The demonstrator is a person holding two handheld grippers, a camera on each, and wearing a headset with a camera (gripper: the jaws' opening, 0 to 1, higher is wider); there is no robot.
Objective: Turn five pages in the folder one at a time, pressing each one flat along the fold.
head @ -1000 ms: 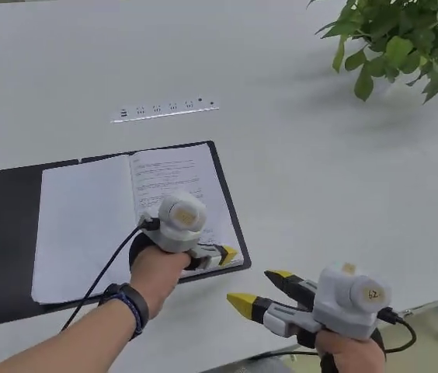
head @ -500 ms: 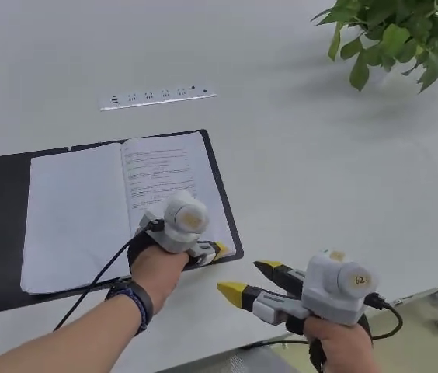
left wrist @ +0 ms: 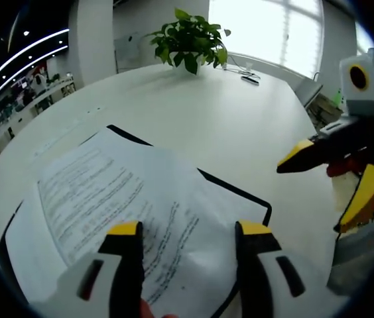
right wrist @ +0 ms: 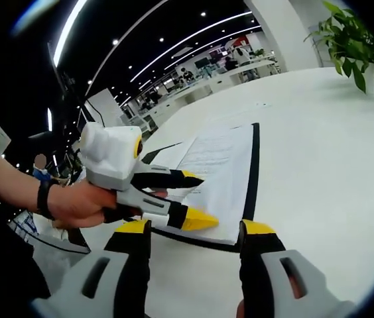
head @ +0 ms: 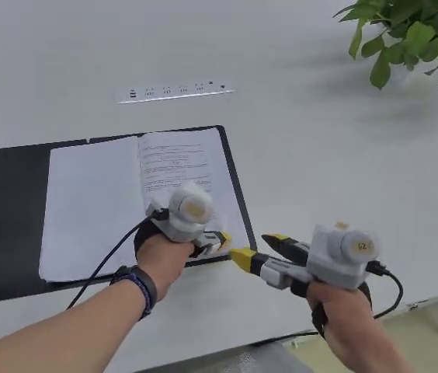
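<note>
We look down on a white table (head: pixel 320 140). A black folder (head: pixel 9 202) lies open on it, toward nine o'clock of the head view's centre. A leafy plant (head: pixel 413 35) stands at the far edge, toward two o'clock. In the folder, a blank page (head: pixel 91 202) lies at the left and a printed page (head: pixel 180 163) at the right, both flat. At five o'clock of the folder, the left gripper (head: pixel 217 242) rests over the printed page's near corner. Its jaws are spread apart, and in its own view the printed page (left wrist: pixel 107 192) shows between them, with nothing clamped. The right gripper (head: pixel 259 247) hovers just beside that corner, at three o'clock of the left one. Its jaws are also spread, with nothing between them. A power strip (head: pixel 174 91) lies at twelve o'clock of the folder, apart from it.
</note>
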